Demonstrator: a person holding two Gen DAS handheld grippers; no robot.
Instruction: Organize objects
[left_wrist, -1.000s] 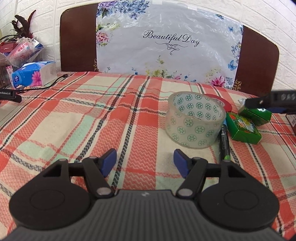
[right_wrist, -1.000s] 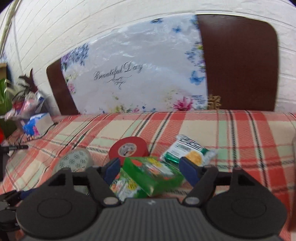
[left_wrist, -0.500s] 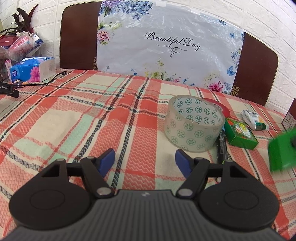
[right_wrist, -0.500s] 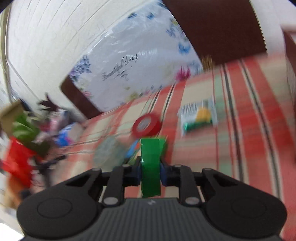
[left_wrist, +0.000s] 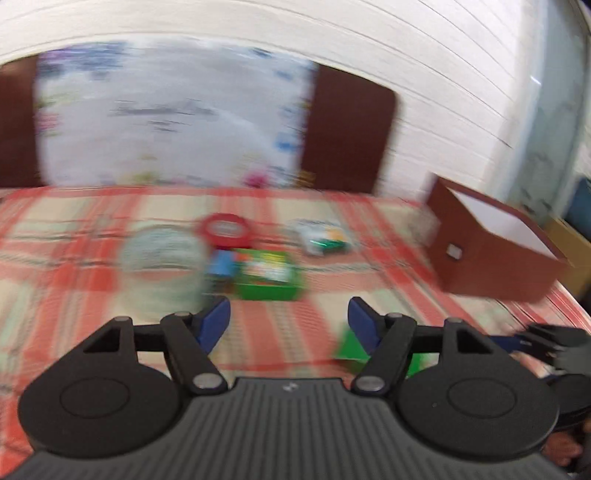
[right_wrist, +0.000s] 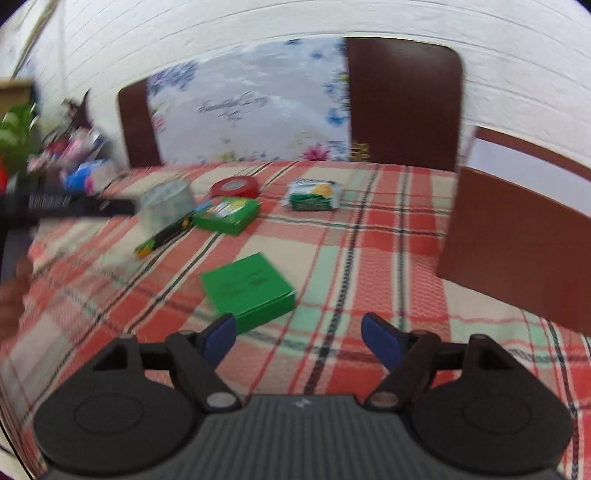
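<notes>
- The surface (right_wrist: 369, 236) has a plaid cloth over it, and everything loose sits in the left-middle part, so there's lots of bare cloth to work across.
- A brown box (right_wrist: 517, 236) stands open-topped at the right edge. My guess is that's where stuff is meant to end up, since nothing else here looks like a container.
- Clear tape roll (right_wrist: 166, 206) stands on its side near the back, with a red tape roll (right_wrist: 234, 186) lying flat just behind it. A pen (right_wrist: 162, 236) lies along the clear roll's base.
- Two green boxes: the printed one (right_wrist: 227, 214) is just beside the pen. The plain one (right_wrist: 249, 290) lies flat by itself, well apart from the cluster and closer to the brown box, like a halfway stop.
- A snack pack (right_wrist: 314, 195) lies flat further back.
- Right tool (right_wrist: 299, 334): fingers spread, empty, hovering just short of the plain green box.
- Left tool (left_wrist: 288, 319): also spread and empty. That view is badly blurred.
</notes>
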